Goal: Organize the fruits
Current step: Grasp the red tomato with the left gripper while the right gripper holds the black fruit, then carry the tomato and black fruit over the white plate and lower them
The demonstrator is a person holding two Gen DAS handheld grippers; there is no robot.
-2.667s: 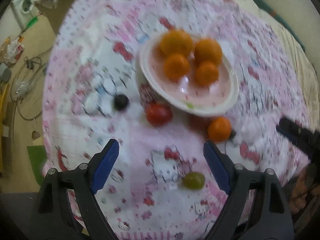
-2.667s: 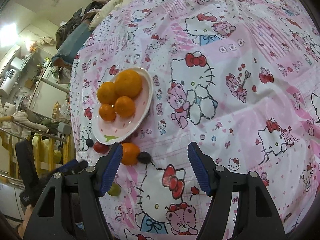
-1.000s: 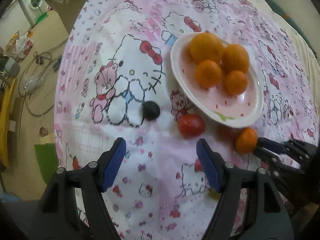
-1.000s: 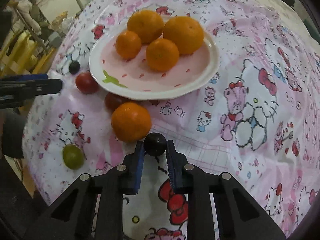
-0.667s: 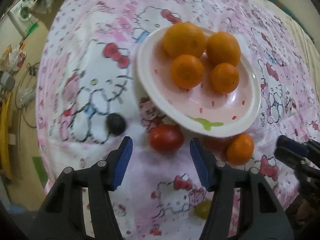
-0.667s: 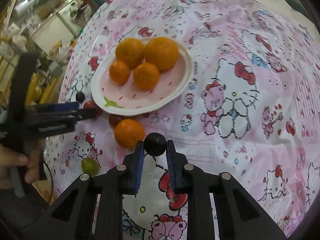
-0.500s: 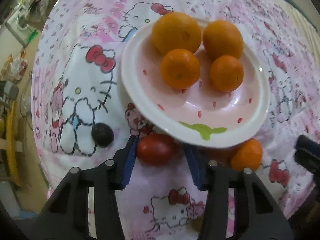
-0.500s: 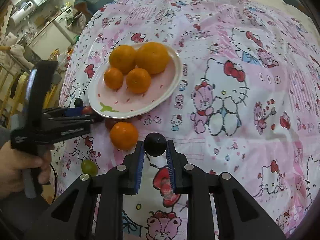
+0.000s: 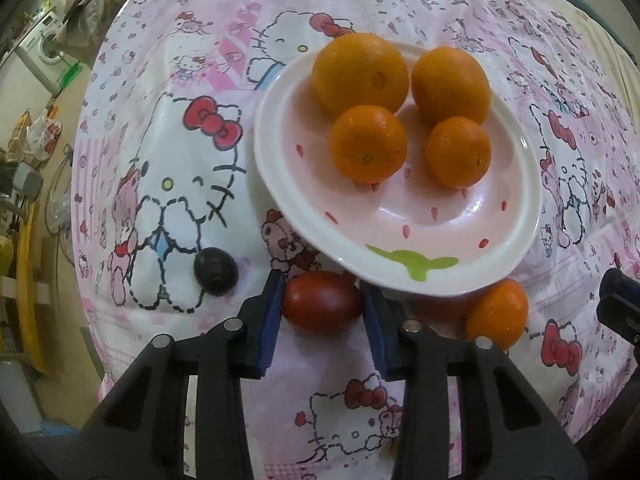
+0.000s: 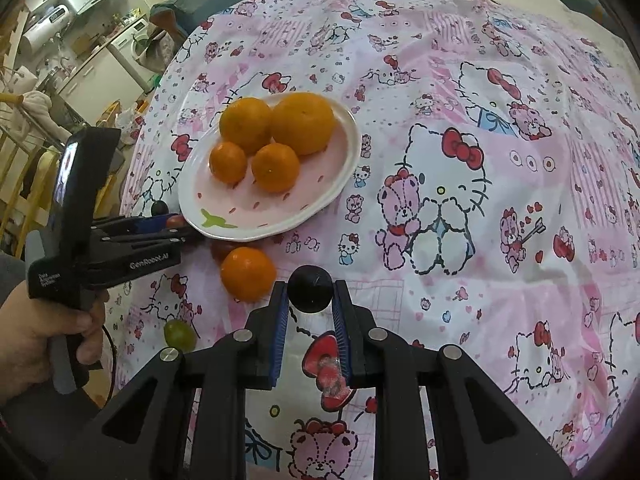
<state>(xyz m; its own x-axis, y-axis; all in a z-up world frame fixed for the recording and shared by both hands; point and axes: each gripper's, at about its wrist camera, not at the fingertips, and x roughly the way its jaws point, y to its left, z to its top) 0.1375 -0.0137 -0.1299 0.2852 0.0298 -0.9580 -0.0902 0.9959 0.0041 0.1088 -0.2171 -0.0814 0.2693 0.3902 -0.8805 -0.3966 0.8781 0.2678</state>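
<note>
Four oranges [image 9: 362, 74] already sit on the pink plate [image 9: 516, 240], so part of your job looks done. Five fruits are not on it yet.

Your left gripper [image 9: 322, 306] is closing its jaws around the red tomato [image 9: 322, 307]. The tomato lies on the tablecloth [image 9: 160, 120] right at the near edge of the plate, and the blue pads [image 9: 272, 312] look like they touch its sides now.

Your right gripper [image 10: 310, 312] is squeezed tight on a dark grape [image 10: 310, 289], holding it above the cloth, a little way from the plate.

Left to do, I think: put these two on the plate, then get the loose orange [image 10: 248, 273], the other dark grape [image 9: 215, 271] and the green grape [image 10: 179, 334]. They all lie on the cloth near the plate. Something dark red peeks out next to the loose orange; you cannot tell what it is.

Watch the plate rim. It hangs close over the tomato, so you could bump it when you lift. Your two grippers are also near each other.
</note>
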